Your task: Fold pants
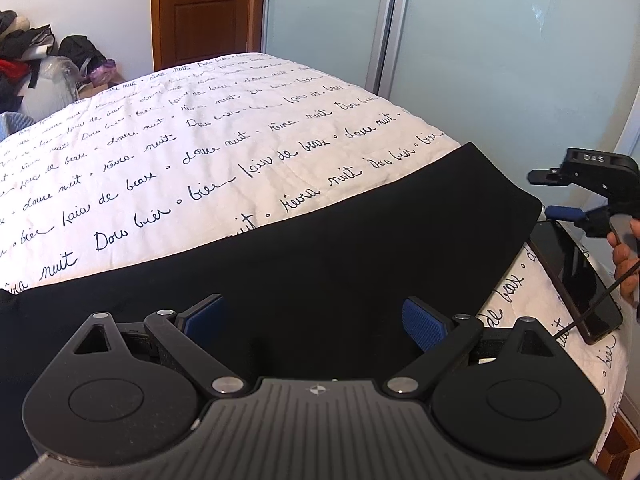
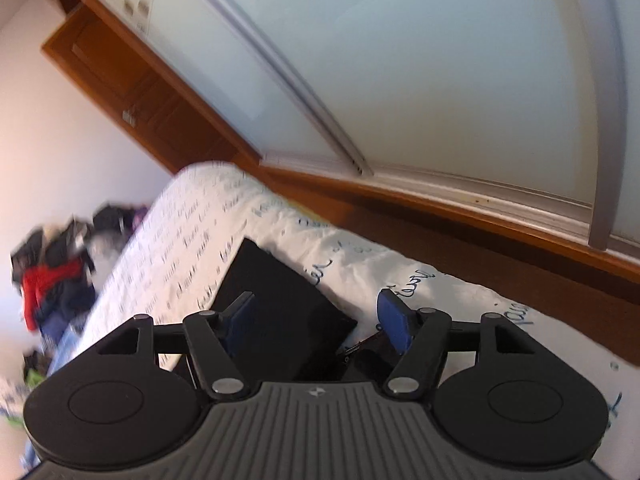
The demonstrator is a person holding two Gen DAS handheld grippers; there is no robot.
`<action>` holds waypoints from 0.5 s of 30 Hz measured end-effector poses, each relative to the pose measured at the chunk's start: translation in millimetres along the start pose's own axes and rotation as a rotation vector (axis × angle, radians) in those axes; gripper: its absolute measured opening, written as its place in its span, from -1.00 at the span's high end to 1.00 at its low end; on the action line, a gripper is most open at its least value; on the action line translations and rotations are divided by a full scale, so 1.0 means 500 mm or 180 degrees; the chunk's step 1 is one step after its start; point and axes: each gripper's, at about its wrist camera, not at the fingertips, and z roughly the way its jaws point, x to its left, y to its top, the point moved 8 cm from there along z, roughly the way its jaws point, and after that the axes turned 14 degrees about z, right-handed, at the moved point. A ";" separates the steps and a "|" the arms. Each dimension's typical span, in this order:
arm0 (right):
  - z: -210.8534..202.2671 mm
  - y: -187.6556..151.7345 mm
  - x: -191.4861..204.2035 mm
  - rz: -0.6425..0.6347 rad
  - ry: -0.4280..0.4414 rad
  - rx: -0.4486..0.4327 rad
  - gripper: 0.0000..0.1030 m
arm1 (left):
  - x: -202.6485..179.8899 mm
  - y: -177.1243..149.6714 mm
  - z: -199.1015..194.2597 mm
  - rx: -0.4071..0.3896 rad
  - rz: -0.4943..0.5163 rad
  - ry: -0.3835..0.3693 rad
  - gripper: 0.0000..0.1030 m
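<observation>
Both grippers gape with nothing between their pads: left gripper [image 1: 314,326] hovers over the black pants [image 1: 320,252] spread across the near bed [image 1: 200,132]; right gripper [image 2: 316,322] hangs right, above one dark tablet [image 1: 576,276].

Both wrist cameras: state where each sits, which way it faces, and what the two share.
Left wrist: sits on the left gripper, open over the black pants, facing across the bed; right gripper and hand at the right edge.
Right wrist: on the open right gripper, tilted, facing the wardrobe doors.
Shared: pants, bed, doors.
</observation>
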 end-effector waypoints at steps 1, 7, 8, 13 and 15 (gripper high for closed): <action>0.009 -0.002 0.006 -0.0084 -0.0012 0.0110 -0.32 | 0.000 0.000 0.000 -0.0003 0.0006 0.0011 -0.85; 0.087 -0.023 0.057 -0.0746 0.0109 0.0923 -0.77 | 0.006 0.002 -0.001 0.0000 -0.0044 0.0040 -0.85; 0.089 -0.023 0.063 -0.0787 0.0168 0.0924 -0.76 | 0.005 0.003 -0.001 -0.0005 -0.0045 0.0040 -0.85; 0.084 -0.026 0.056 -0.0688 0.0221 0.0741 0.68 | 0.004 0.008 -0.001 -0.0006 0.0007 0.0070 -0.85; 0.073 -0.032 0.059 -0.0719 0.0225 0.0637 0.70 | 0.007 0.008 0.003 0.0001 -0.0005 0.0081 -0.85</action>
